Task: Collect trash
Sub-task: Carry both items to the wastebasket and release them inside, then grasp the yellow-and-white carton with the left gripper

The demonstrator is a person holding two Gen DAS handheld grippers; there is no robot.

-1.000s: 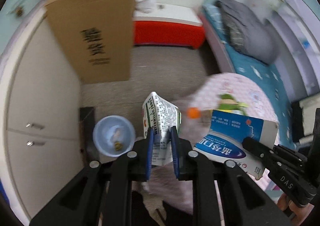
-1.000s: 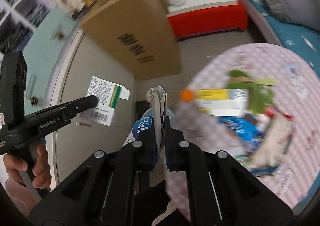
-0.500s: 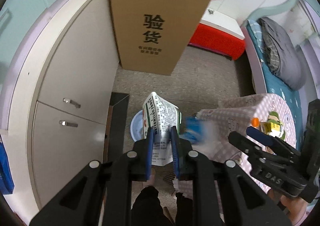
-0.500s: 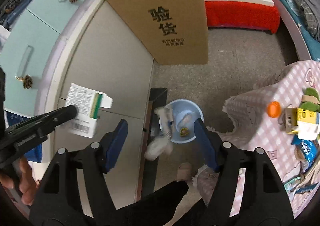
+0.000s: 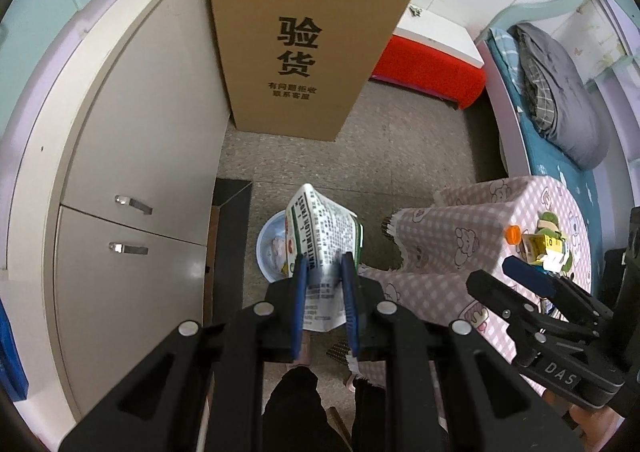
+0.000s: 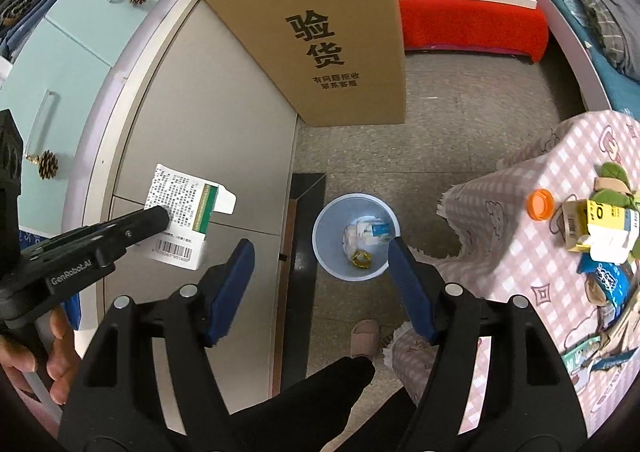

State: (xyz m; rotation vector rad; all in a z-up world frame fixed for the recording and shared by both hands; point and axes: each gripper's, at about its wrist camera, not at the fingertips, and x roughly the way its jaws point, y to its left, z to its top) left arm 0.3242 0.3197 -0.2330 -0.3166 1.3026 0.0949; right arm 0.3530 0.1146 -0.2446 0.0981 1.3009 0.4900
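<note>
My left gripper (image 5: 325,272) is shut on a white and green carton (image 5: 322,236) and holds it above a light blue trash bin (image 5: 269,248) on the floor. The carton (image 6: 182,214) also shows in the right wrist view, held out at the left. My right gripper (image 6: 320,260) is open and empty, high over the bin (image 6: 356,238), which holds a blue and white box (image 6: 374,230) and other scraps. More trash lies on the pink checked table (image 6: 560,156): an orange cap (image 6: 541,204), a yellow carton (image 6: 600,226) and blue wrappers (image 6: 610,280).
A tall cardboard box (image 5: 308,32) leans against the white cabinet (image 5: 132,156). A red and white bench (image 5: 432,56) and a bed (image 5: 552,92) stand beyond. A black frame (image 6: 300,252) stands beside the bin. The person's legs and slipper (image 6: 364,336) are below.
My right gripper opened and dropped the blue and white box into the bin. Both grippers swung from the table over to the bin; the left still holds its carton.
</note>
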